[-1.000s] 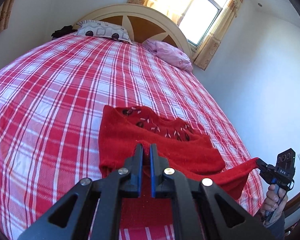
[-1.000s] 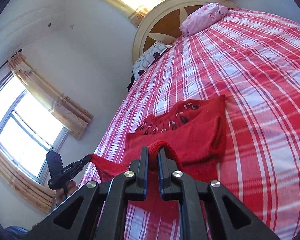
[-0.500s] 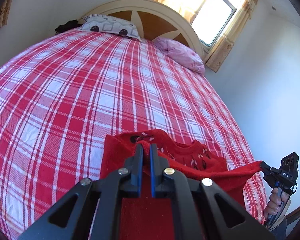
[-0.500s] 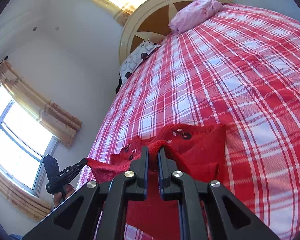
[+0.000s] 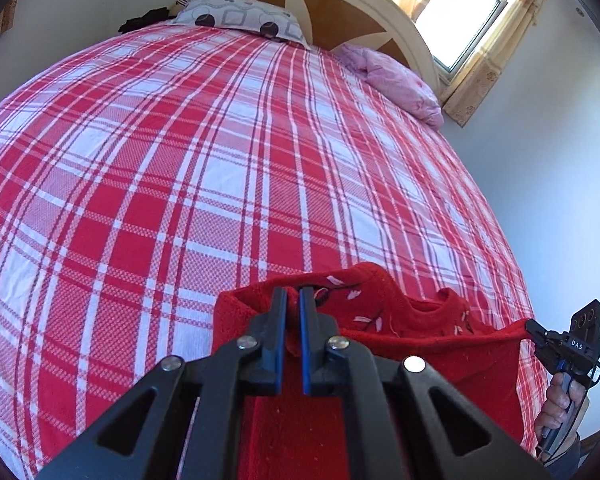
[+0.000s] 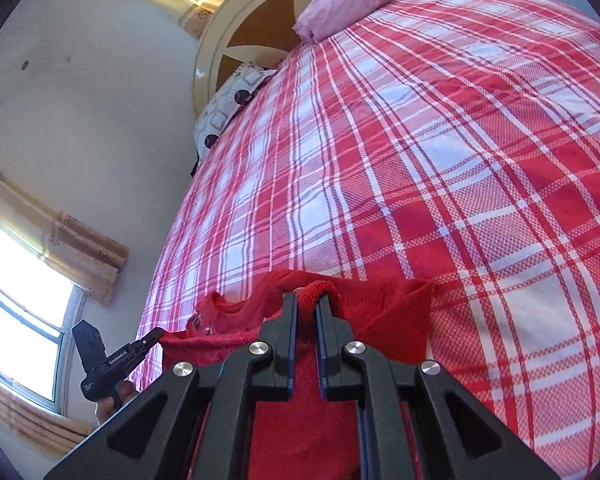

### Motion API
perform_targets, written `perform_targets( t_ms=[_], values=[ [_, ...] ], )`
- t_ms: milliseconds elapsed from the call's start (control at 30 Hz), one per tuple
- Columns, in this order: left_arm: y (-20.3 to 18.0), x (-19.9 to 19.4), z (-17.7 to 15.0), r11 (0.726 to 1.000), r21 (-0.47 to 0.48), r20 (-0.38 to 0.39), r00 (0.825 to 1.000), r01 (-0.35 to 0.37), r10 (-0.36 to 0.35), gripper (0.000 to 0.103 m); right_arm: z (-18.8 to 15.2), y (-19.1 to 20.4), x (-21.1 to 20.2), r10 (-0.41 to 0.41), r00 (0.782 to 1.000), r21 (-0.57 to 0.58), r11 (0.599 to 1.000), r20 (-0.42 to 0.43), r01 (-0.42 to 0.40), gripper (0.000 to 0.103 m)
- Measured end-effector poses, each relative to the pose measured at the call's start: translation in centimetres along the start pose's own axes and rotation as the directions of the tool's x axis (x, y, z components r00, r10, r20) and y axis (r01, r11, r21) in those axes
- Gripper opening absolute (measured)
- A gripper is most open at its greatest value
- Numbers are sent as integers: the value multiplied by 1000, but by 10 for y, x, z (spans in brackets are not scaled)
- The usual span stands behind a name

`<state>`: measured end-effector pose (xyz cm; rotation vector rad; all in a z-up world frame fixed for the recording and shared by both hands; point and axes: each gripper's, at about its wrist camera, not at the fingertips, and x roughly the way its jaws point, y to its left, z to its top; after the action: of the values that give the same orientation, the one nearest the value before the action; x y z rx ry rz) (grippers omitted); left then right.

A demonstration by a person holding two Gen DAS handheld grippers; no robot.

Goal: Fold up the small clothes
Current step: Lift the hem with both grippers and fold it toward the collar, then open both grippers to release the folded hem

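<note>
Jaws of both handheld grippers were clamped on one red knitted sweater (image 5: 432, 344) at the near edge of a bed (image 5: 180, 184). In the left wrist view, the left gripper (image 5: 293, 300) pinched a fold of the red knit beside the neckline, where small pale leaf-like motifs showed. From that pinch the cloth stretched tight to the right gripper (image 5: 534, 327), seen from the side with a hand (image 5: 558, 408) around its handle (the fabric ended right at its tips). The right wrist view showed the same hold from the opposite side: the right gripper (image 6: 305, 304) was closed on a rolled rim of the sweater (image 6: 388, 320), while the left gripper (image 6: 156, 335) gripped the far corner of the garment. The sweater hung between the two tools, its upper part bunched over the bed's red-and-white plaid cover. Farther back lay a pink pillow (image 5: 396, 80) and a grey patterned pillow (image 5: 240, 16) against a rounded cream headboard (image 5: 340, 4). Beyond them, a sunlit window (image 5: 464, 8) with beige curtains broke the pale wall.
</note>
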<state>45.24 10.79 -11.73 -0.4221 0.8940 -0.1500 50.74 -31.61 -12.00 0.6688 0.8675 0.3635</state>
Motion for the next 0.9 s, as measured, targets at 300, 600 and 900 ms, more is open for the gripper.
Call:
perform_targets(
  t_ms=[300, 600, 900],
  values=[
    [3, 14, 11, 998, -6, 17, 998, -63, 63, 7, 13, -23, 33, -2, 999, 83, 996, -44, 5, 9],
    [16, -13, 12, 993, -61, 63, 992, -103, 107, 39, 5, 4, -6, -46, 995, -20, 999, 89, 48, 66],
    [-39, -6, -32, 946, 222, 71, 972, -236, 226, 62, -49, 73, 57, -56, 981, -250, 968, -184, 8, 66]
  ],
)
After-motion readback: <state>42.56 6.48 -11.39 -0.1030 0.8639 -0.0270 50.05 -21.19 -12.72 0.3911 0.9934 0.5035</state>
